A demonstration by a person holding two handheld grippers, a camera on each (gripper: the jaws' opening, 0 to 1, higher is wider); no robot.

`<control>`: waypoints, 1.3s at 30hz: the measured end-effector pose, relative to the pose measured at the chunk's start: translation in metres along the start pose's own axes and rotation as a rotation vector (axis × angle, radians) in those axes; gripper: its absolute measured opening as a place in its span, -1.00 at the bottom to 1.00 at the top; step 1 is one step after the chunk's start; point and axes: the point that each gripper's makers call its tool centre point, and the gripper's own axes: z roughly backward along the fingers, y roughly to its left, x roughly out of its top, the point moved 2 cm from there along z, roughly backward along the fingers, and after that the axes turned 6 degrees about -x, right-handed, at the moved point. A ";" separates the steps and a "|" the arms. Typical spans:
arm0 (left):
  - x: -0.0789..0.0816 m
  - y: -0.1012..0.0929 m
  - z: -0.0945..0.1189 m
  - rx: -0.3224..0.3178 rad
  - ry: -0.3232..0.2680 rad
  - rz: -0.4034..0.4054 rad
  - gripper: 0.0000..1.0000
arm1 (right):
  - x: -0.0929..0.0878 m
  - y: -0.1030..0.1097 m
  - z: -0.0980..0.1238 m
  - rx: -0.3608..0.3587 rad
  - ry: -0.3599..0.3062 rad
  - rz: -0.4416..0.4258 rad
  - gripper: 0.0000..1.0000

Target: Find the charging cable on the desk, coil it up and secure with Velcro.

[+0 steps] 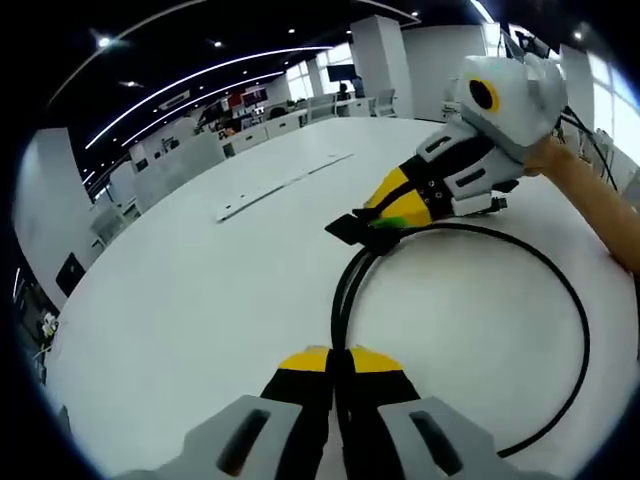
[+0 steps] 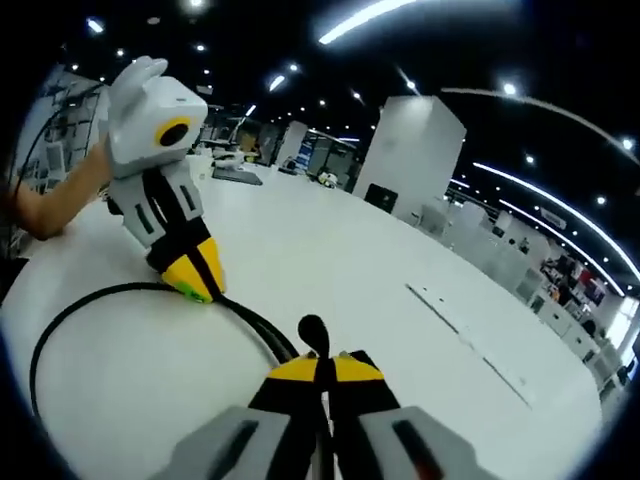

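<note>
Both grippers (image 1: 336,362) (image 2: 318,372) clenched on looped black cable (image 1: 575,310), broad bare white desk (image 1: 180,300) around.

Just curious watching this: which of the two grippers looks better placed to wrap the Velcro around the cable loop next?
Probably the right gripper: a black strap tab sticks out at its jaws, while the left gripper just pinches the cable strands together.

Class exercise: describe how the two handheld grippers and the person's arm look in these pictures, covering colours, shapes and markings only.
Both grippers match. The left gripper has grey jaw arms ending in yellow tips with black inner faces. The right gripper, seen from the left gripper view, shows a white boxy body, black and white links, and yellow-and-black tips with a spot of green. The forearm behind it is bare, with no sleeve visible.
</note>
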 end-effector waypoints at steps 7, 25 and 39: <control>0.000 0.000 -0.001 -0.009 -0.008 -0.020 -0.88 | -0.002 0.001 -0.007 -0.002 -0.012 -0.081 -0.90; 0.000 0.000 -0.001 -0.015 -0.020 -0.007 -0.88 | -0.011 -0.009 -0.017 0.046 0.042 -0.183 -0.90; 0.000 0.001 -0.001 -0.014 -0.027 0.002 -0.88 | -0.012 -0.019 -0.020 0.015 0.005 -0.145 -0.64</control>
